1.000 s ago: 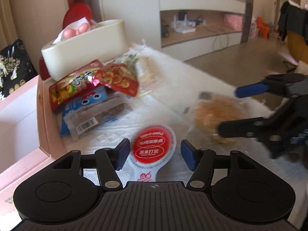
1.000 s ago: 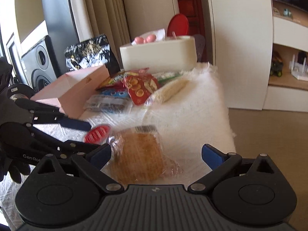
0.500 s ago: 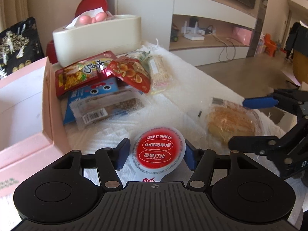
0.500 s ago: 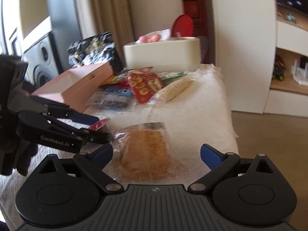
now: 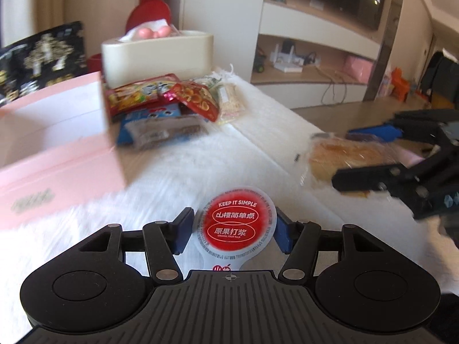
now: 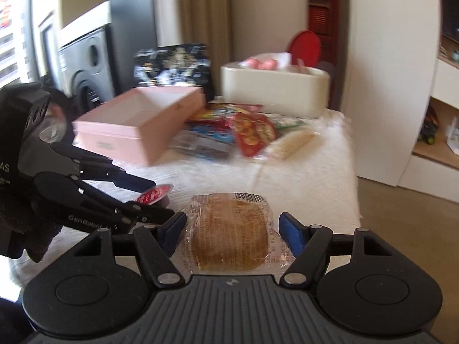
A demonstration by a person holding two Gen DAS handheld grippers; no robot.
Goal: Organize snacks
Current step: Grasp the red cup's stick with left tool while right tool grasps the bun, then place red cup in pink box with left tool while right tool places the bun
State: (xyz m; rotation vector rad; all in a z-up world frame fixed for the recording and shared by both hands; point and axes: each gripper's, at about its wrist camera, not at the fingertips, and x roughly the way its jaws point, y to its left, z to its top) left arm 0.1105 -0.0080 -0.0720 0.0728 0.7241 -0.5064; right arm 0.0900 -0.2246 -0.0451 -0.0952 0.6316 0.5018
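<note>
Both grippers carry a snack: the left gripper (image 5: pixel 233 234) has its blue pads pressed on either side of a round red-lidded jelly cup (image 5: pixel 235 226), and the right gripper (image 6: pixel 233 230) has just been closing, its pads now against the clear wrapper of a packaged round cake (image 6: pixel 229 229). From the left wrist the cake shows side-on, clamped off to the right and raised off the table's white cloth (image 5: pixel 200 166), with the right gripper (image 5: pixel 370 154) seen from outside; from the right wrist the left gripper (image 6: pixel 160 203) appears at the left with only the cup's edge (image 6: pixel 153 194) visible, along with a black speaker (image 6: pixel 86 66) that the left view does not take in. Only the left view shows the wall shelving with a router (image 5: pixel 289 63). On the table I count one open pink box (image 5: pixel 57 143), one cream tissue box (image 5: pixel 157 57), and a heap of about five packets: a yellow-red bag (image 5: pixel 134 96), a red cracker bag (image 5: pixel 195 100), a blue packet (image 5: pixel 152 117), a clear dark bar (image 5: pixel 169 133) and a pale wafer pack (image 5: pixel 229 103). Bare cloth lies between the heap and the grippers; the table's right edge drops to the floor (image 6: pixel 401 215) just beside the cake.
</note>
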